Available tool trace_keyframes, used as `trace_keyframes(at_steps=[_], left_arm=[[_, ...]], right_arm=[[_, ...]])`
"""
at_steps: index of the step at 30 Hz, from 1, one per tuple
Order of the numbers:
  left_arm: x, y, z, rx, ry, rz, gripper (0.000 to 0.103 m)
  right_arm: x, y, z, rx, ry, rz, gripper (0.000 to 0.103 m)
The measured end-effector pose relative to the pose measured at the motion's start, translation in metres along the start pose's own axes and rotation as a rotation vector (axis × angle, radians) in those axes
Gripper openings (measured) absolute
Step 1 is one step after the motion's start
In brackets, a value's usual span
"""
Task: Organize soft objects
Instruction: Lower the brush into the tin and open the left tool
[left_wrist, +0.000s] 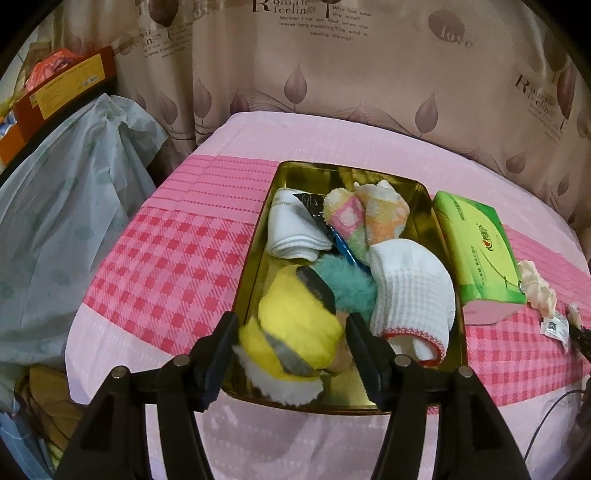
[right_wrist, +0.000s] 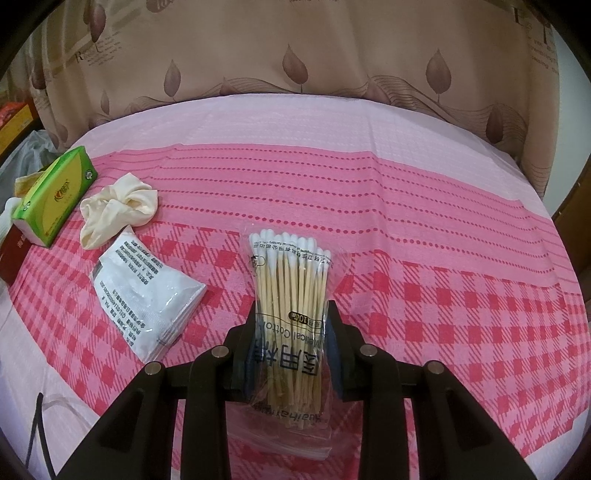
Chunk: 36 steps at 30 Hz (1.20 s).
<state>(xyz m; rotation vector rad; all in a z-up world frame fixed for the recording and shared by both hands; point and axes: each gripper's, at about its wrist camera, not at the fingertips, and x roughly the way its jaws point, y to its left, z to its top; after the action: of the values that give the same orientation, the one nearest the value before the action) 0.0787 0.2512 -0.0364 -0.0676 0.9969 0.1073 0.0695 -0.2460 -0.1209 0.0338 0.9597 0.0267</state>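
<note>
A gold tin tray (left_wrist: 255, 258) on the pink checked cloth holds folded white towels (left_wrist: 410, 288), coloured face cloths (left_wrist: 369, 218), a teal pompom (left_wrist: 351, 284) and a yellow plush toy (left_wrist: 295, 332). My left gripper (left_wrist: 291, 325) stands around the yellow plush at the tray's near end; the fingers touch its sides. My right gripper (right_wrist: 293, 314) is shut on a clear bag of cotton swabs (right_wrist: 290, 280) and holds it just above the cloth. A cream scrunchie (right_wrist: 118, 206), a white gauze packet (right_wrist: 147, 291) and a green tissue pack (right_wrist: 55, 199) lie to its left.
The green tissue pack (left_wrist: 480, 251) lies right of the tray, with the scrunchie (left_wrist: 539, 284) beyond it. A leaf-print curtain (left_wrist: 332, 74) hangs behind the table. A plastic-covered pile (left_wrist: 62, 221) and boxes (left_wrist: 59, 88) stand at the left. A black cable (right_wrist: 37, 424) lies at the near left edge.
</note>
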Motion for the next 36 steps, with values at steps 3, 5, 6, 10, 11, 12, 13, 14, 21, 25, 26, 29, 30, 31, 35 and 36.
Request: trace_keyframes(at_steps=[3,5,6,10,11,12,13,14,21,25,26,29,30,31,35,36], left_arm=[[-0.001,0.002,0.000,-0.008,-0.002,0.001,0.062],[-0.002,0.003,0.000,-0.010,-0.003,0.005,0.062],[-0.002,0.003,0.001,-0.010,-0.005,0.007,0.062],[-0.006,0.002,-0.001,-0.009,-0.018,0.016,0.062],[-0.007,0.002,-0.001,-0.009,-0.019,0.023,0.062],[-0.008,0.002,-0.002,-0.009,-0.019,0.031,0.062],[-0.008,0.002,-0.003,-0.011,-0.020,0.040,0.062],[-0.009,0.002,-0.004,-0.013,-0.021,0.044,0.062],[-0.014,0.003,-0.009,-0.018,-0.032,0.075,0.062],[-0.016,0.003,-0.010,-0.022,-0.038,0.086,0.062],[-0.016,0.004,-0.010,-0.025,-0.040,0.089,0.062],[-0.016,0.005,-0.010,-0.032,-0.040,0.094,0.062],[-0.016,0.006,-0.010,-0.035,-0.041,0.099,0.062],[-0.017,0.006,-0.010,-0.040,-0.044,0.103,0.062],[-0.021,0.013,-0.010,-0.067,-0.060,0.117,0.062],[-0.022,0.016,-0.010,-0.080,-0.064,0.126,0.062]], right_arm=[[0.000,-0.002,0.000,0.003,0.004,-0.005,0.029],[-0.002,-0.004,-0.002,0.004,0.004,-0.008,0.029],[-0.002,-0.005,-0.002,0.005,0.005,-0.009,0.029],[0.000,0.001,0.000,0.002,0.006,-0.010,0.029],[-0.001,-0.003,-0.001,0.004,0.007,-0.010,0.029],[-0.003,-0.006,-0.003,0.004,0.007,-0.011,0.029],[-0.002,-0.003,-0.002,0.002,0.007,-0.012,0.029],[-0.002,-0.004,-0.003,0.003,0.006,-0.014,0.029],[-0.002,-0.002,-0.002,0.009,0.004,-0.028,0.024],[-0.004,-0.008,-0.005,0.031,0.004,-0.043,0.024],[-0.005,-0.010,-0.005,0.037,0.006,-0.045,0.024],[-0.014,-0.018,-0.003,0.057,-0.005,-0.039,0.024],[-0.020,-0.023,-0.002,0.065,-0.009,-0.030,0.024],[-0.024,-0.025,0.000,0.065,-0.015,-0.029,0.024],[-0.042,-0.026,0.013,0.066,-0.045,0.000,0.024],[-0.048,-0.023,0.014,0.061,-0.053,0.013,0.024]])
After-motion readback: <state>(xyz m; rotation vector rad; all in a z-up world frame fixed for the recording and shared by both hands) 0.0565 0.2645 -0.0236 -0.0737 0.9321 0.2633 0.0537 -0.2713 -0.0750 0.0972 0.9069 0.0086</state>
